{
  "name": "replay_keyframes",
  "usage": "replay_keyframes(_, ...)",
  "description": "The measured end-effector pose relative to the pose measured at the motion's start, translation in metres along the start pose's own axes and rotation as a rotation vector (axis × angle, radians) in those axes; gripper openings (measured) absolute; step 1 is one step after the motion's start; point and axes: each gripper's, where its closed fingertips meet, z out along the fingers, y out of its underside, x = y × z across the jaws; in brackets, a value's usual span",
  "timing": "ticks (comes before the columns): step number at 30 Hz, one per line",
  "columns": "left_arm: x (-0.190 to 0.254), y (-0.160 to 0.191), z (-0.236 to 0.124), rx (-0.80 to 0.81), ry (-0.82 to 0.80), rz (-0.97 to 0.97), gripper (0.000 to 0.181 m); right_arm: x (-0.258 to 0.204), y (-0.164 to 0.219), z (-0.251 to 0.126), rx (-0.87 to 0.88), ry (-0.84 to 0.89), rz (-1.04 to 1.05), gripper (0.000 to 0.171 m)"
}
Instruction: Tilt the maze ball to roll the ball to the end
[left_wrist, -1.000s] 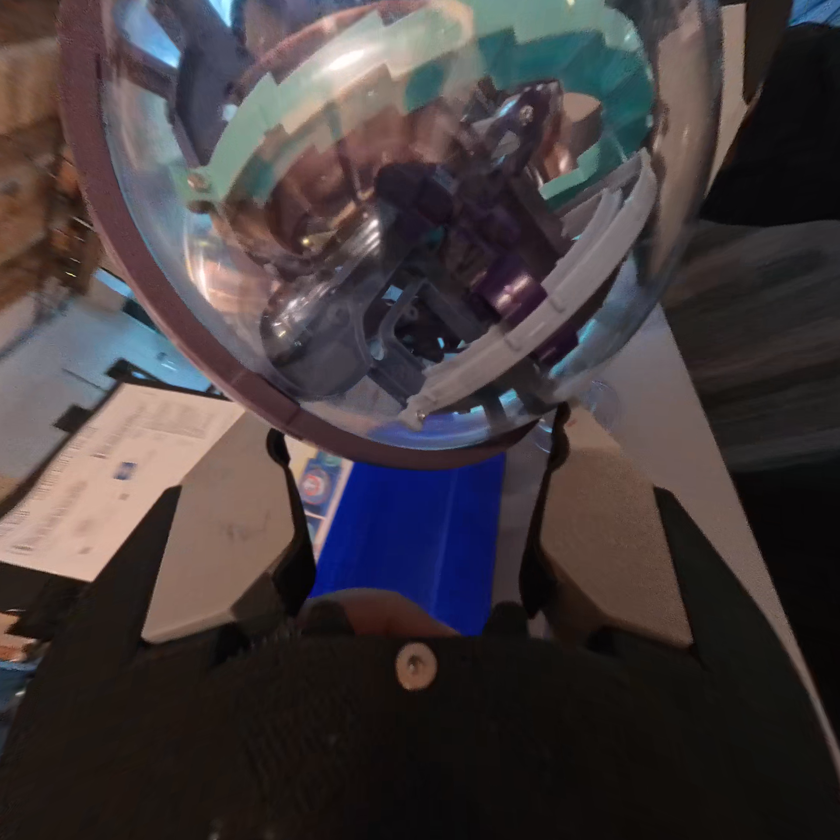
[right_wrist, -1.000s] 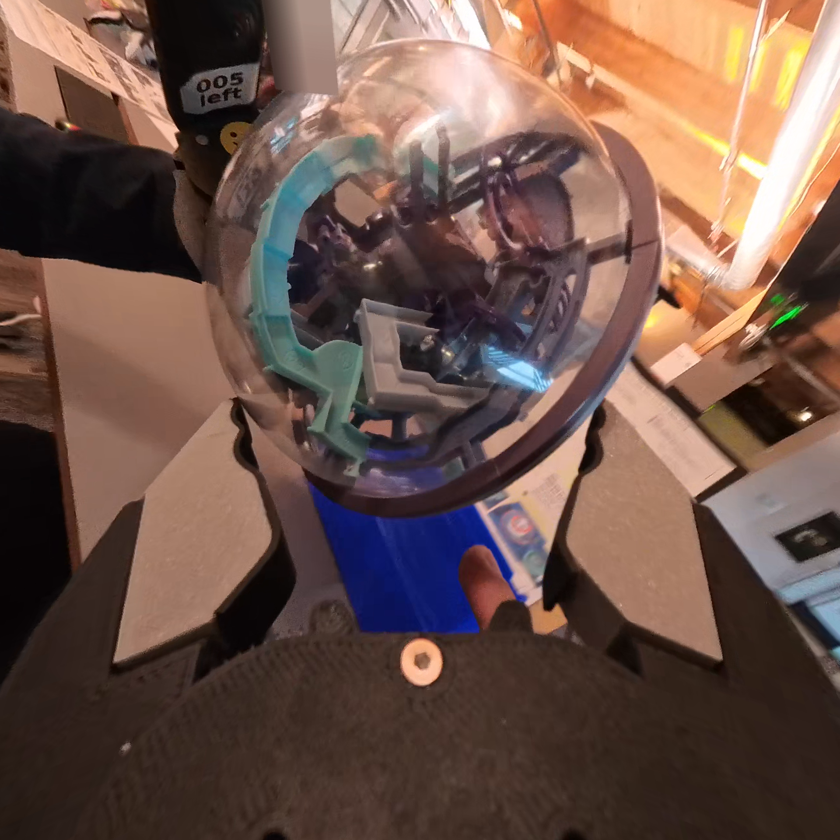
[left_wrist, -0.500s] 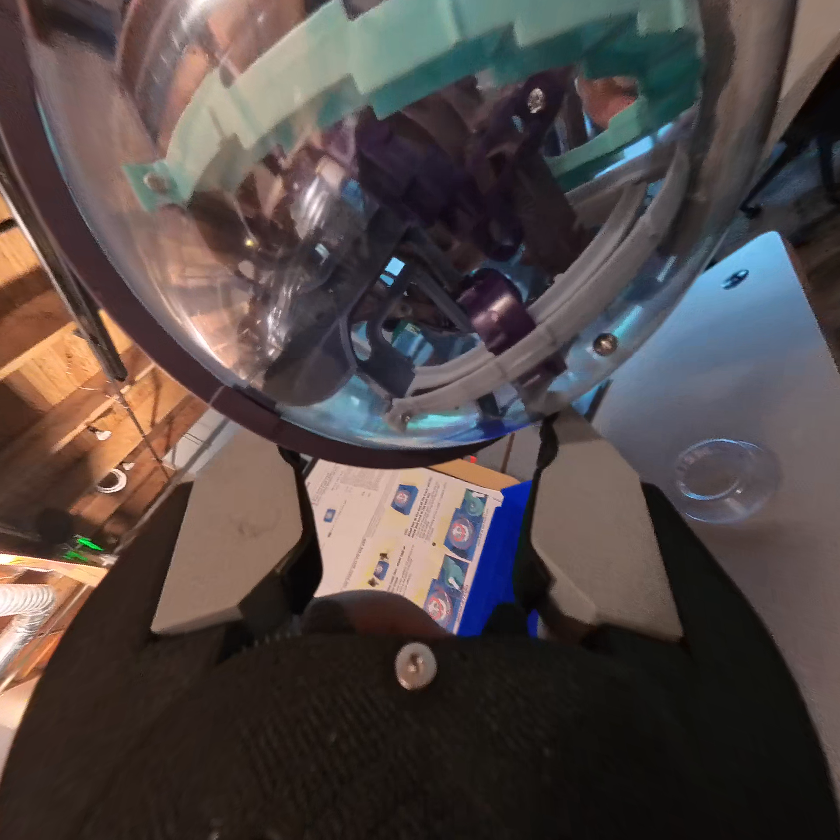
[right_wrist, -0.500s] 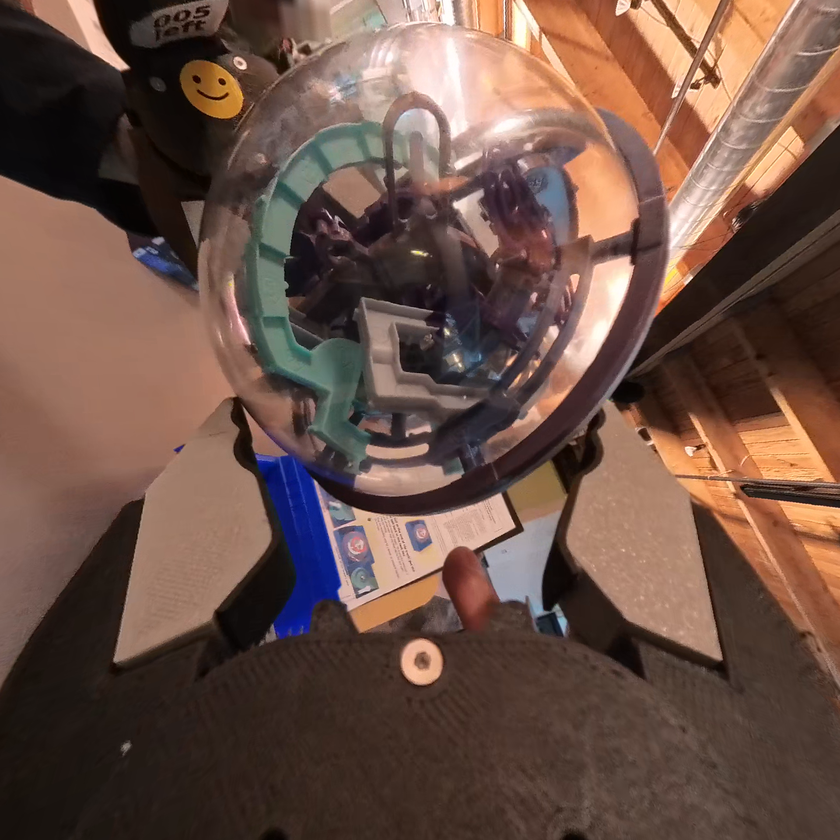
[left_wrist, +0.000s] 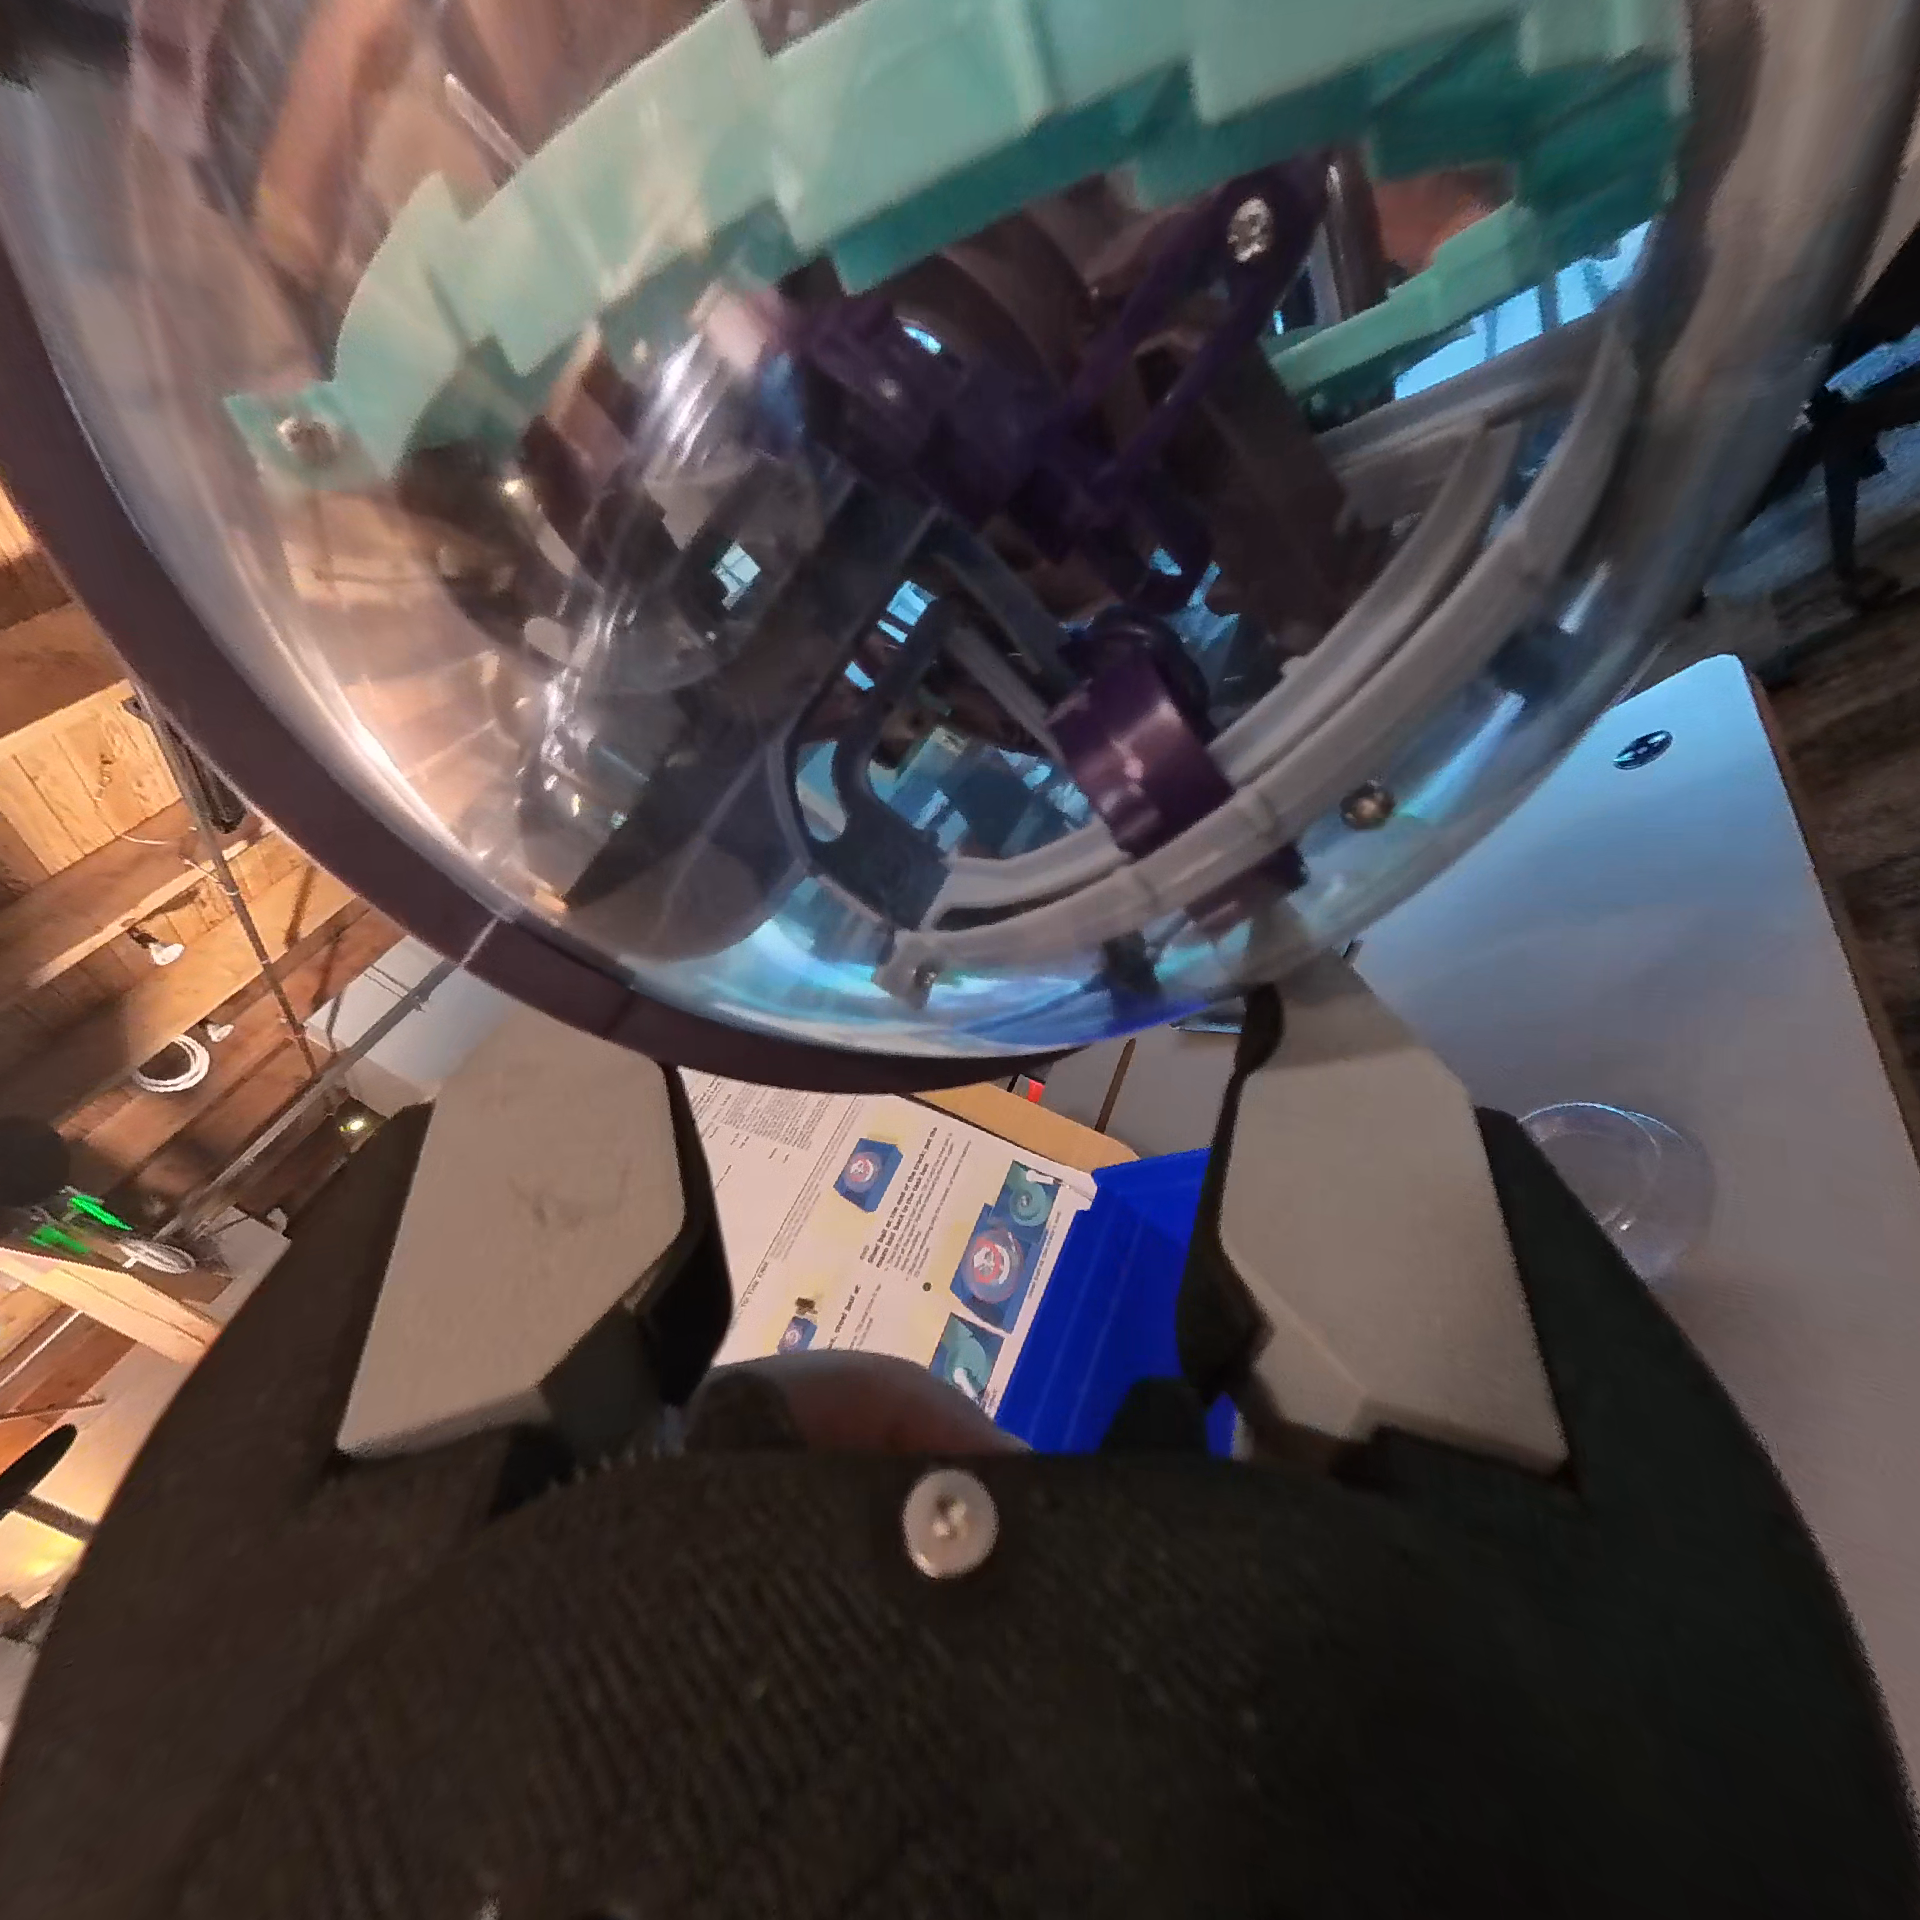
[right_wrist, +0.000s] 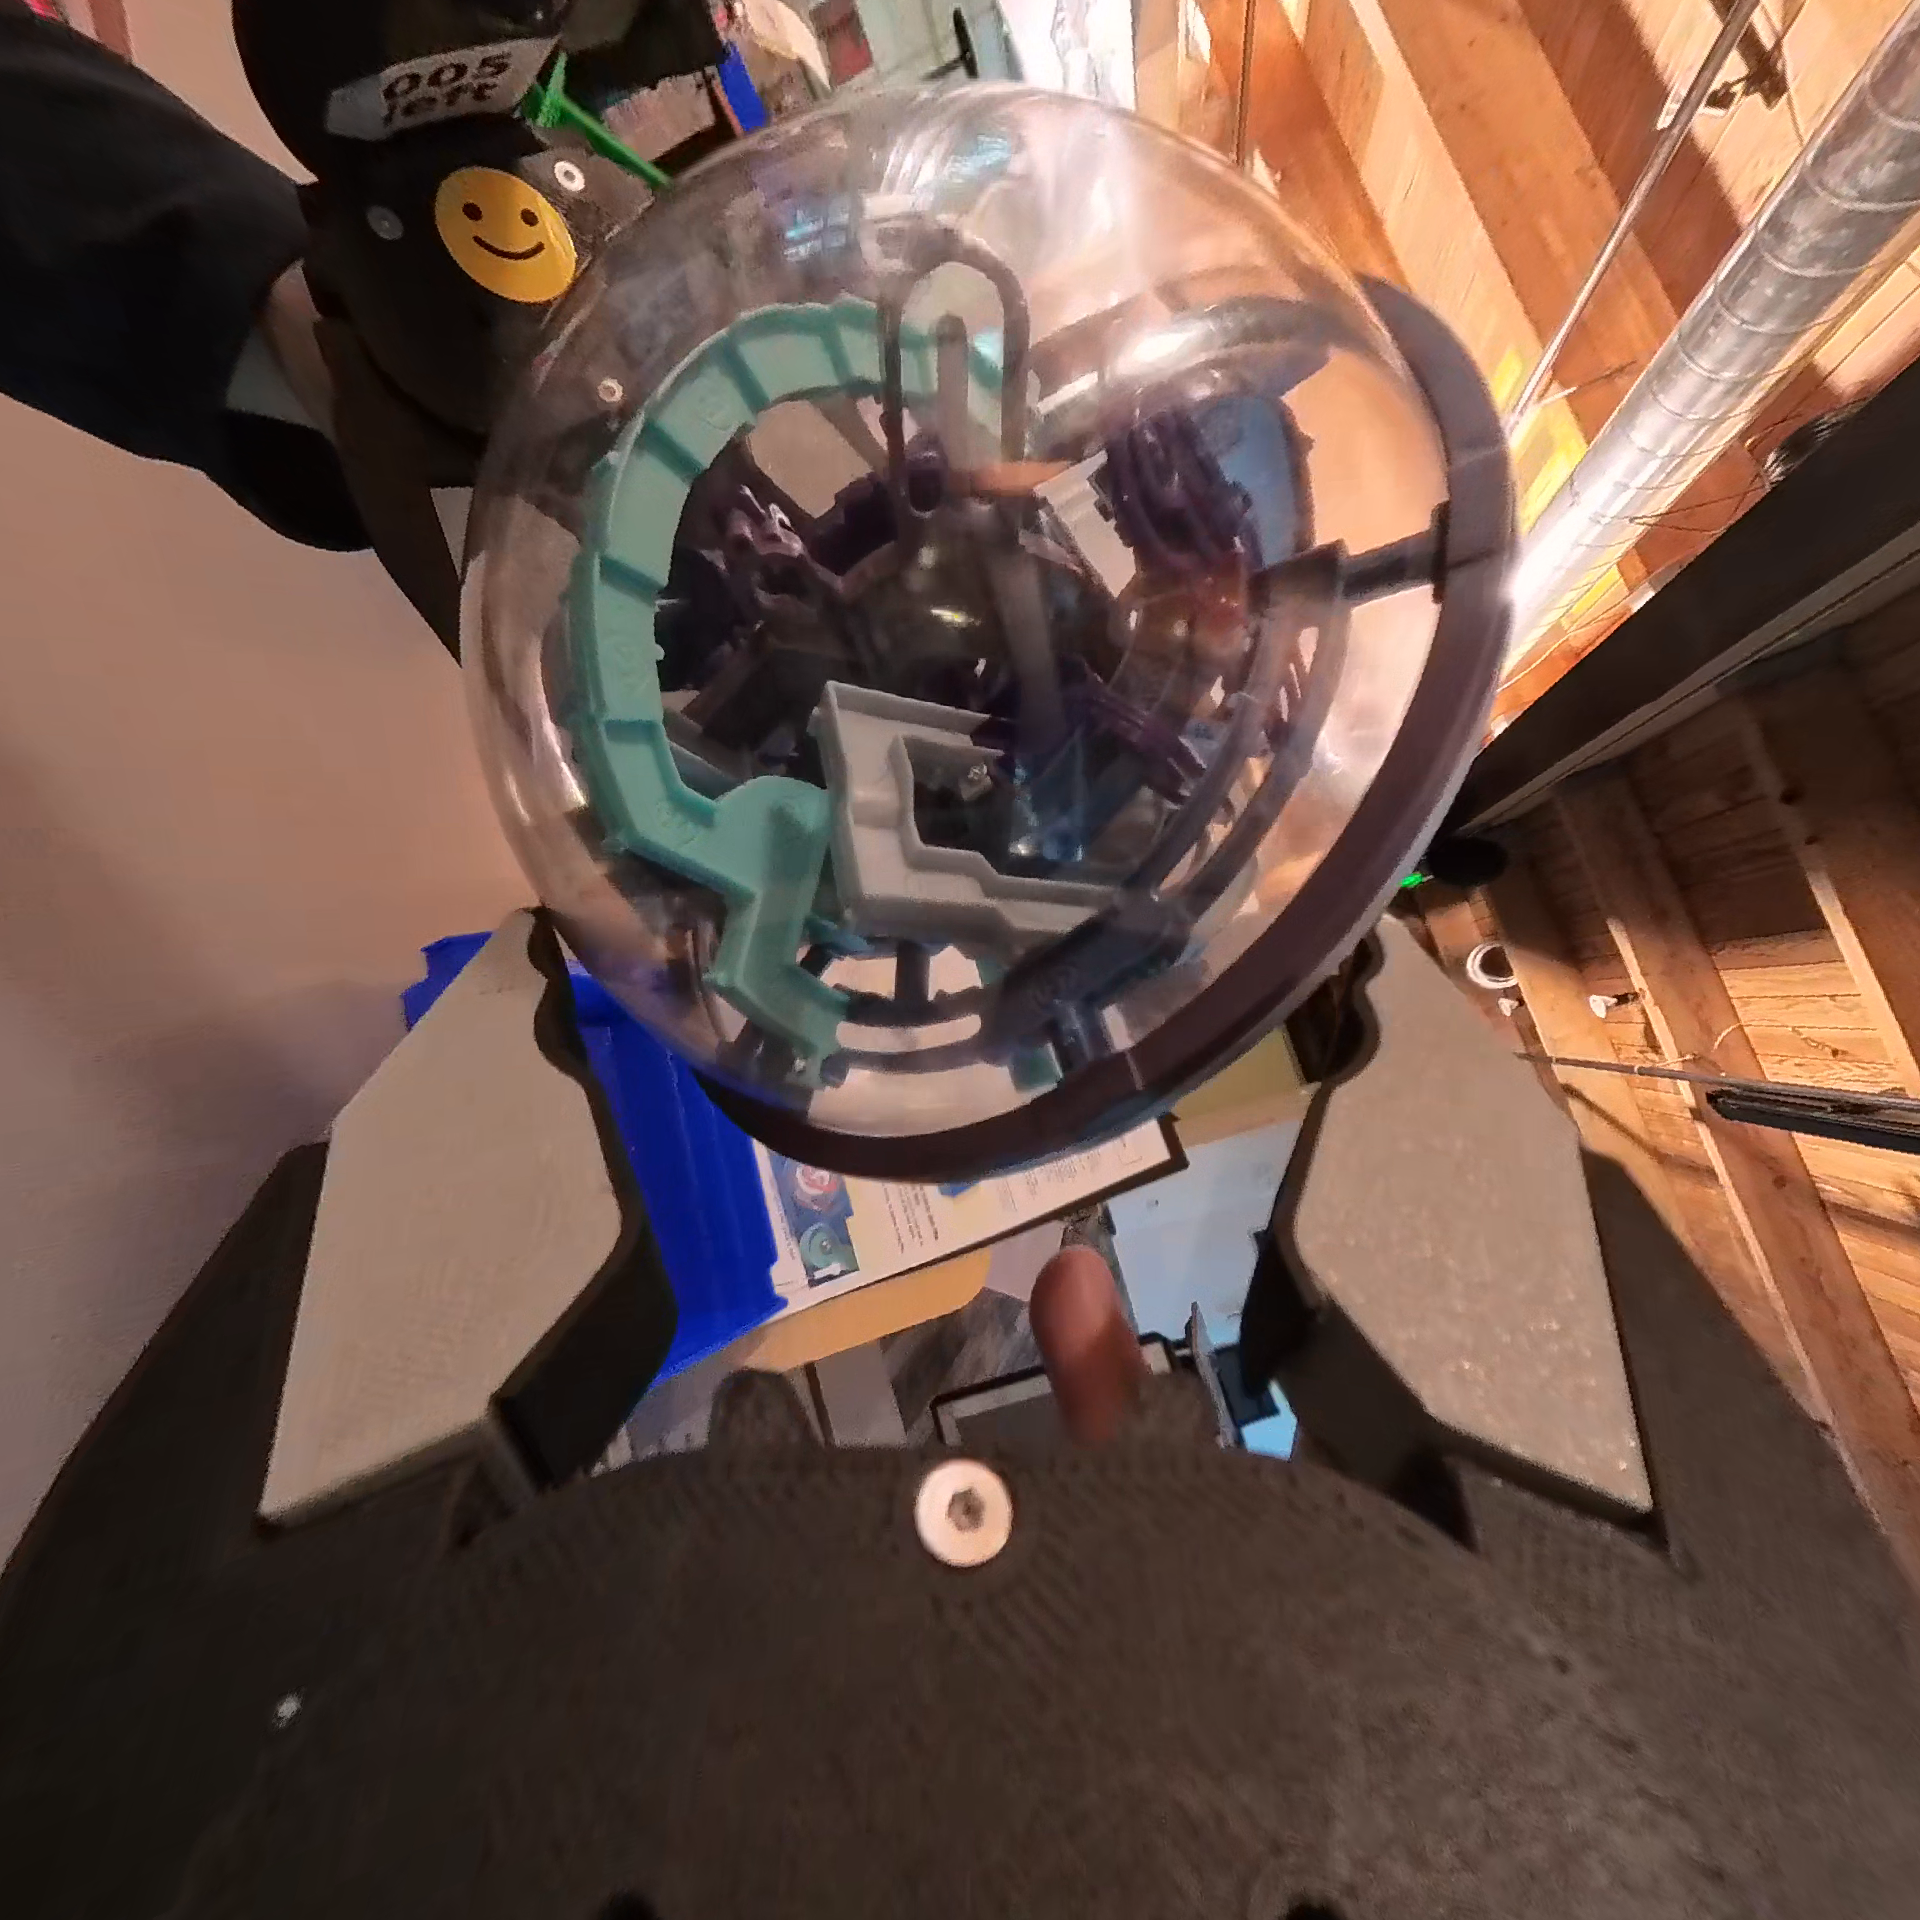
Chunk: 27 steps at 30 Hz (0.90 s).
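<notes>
The maze ball (left_wrist: 883, 520) is a clear sphere with a dark equator ring and teal, grey and purple tracks inside. It is held in the air between both grippers. My left gripper (left_wrist: 956, 1029) is shut on its underside, and the sphere fills the top of the left wrist view. My right gripper (right_wrist: 951, 935) is shut on the opposite side of the maze ball (right_wrist: 987, 623). The left gripper's body with a yellow sticker (right_wrist: 499, 229) shows behind the sphere in the right wrist view. I cannot pick out the small rolling ball among the tracks.
Below are a blue bin (left_wrist: 1101, 1278), a printed instruction sheet (left_wrist: 862, 1195) and a clear plastic cup (left_wrist: 1610, 1174) on the white table (left_wrist: 1610, 883). The bin (right_wrist: 644, 1143) and sheet (right_wrist: 935, 1216) also show in the right wrist view. Wooden beams and a metal duct (right_wrist: 1714, 364) lie to the right.
Both grippers have tilted the sphere together. The views swung from the table toward the wooden beams, and the sphere now looms larger in the left wrist view. Both grips are unchanged.
</notes>
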Motion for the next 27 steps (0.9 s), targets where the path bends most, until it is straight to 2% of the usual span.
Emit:
replay_keyframes(12, 0.026, 0.017, 0.001, -0.023, 0.03, -0.076, 0.109, -0.021, 0.015, -0.002, -0.035, -0.052, 0.05, 0.141)
replay_keyframes(27, 0.061, 0.018, 0.001, -0.019, 0.088, -0.2, 0.11, -0.041, 0.02, -0.019, -0.092, -0.11, 0.119, 0.14)
